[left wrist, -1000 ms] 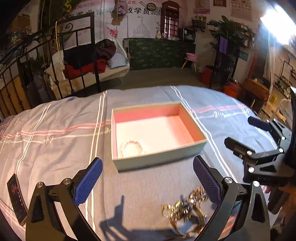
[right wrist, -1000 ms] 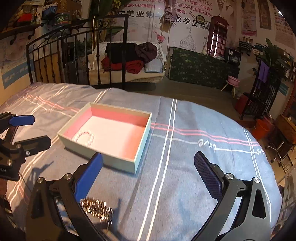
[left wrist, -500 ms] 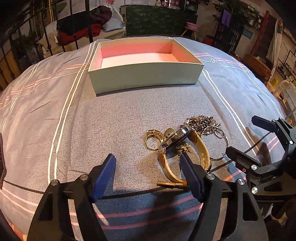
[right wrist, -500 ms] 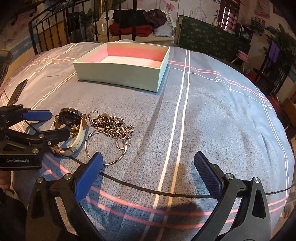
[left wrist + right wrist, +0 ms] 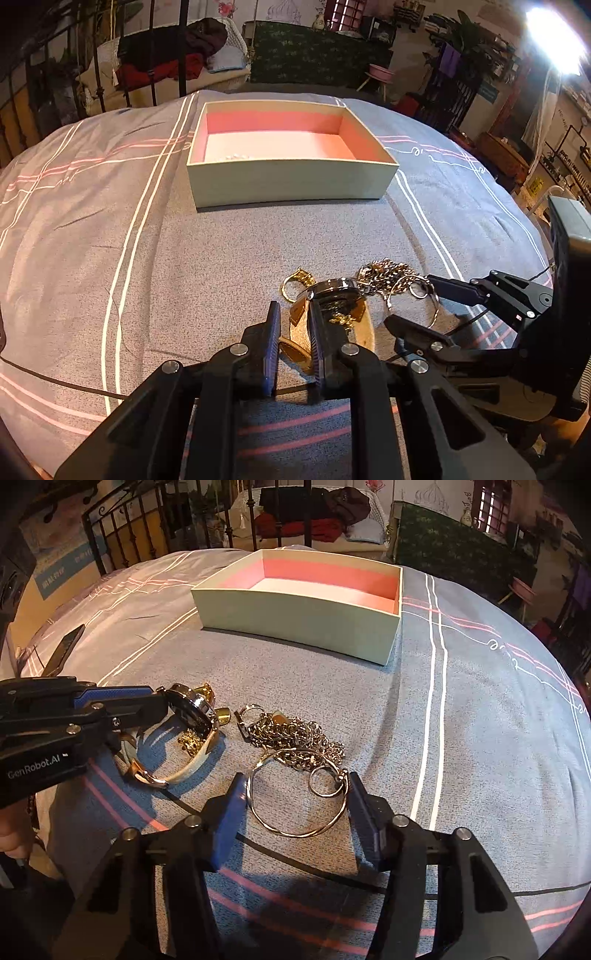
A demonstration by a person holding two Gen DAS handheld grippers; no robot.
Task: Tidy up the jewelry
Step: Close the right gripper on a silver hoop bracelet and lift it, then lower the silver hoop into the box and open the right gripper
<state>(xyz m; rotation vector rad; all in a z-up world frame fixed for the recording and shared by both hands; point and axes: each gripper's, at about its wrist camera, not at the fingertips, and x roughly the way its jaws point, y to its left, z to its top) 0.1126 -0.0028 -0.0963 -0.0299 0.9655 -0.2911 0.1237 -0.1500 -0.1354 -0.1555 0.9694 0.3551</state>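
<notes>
a grey striped bedspread (image 5: 221, 266) covered the bed, an iron bedstead and a cluttered room behind it. the left gripper (image 5: 293, 328) had just been closing and stood almost shut around the watch (image 5: 192, 710), its blue pads either side of the pale strap just below the case; whether they already pressed on it could not be told. the right gripper (image 5: 297, 805) had also just been closing, and stood half open with the large wire ring (image 5: 295, 830) lying flat between its fingers, neither pad touching it yet. the chain heap (image 5: 295, 738) lay just beyond that ring, a gold ring (image 5: 295, 282) beside the watch. the open box (image 5: 291, 181) sat straight ahead of both grippers, well apart from the pile, its long side facing them; a few pearl beads (image 5: 236, 157) showed inside.
</notes>
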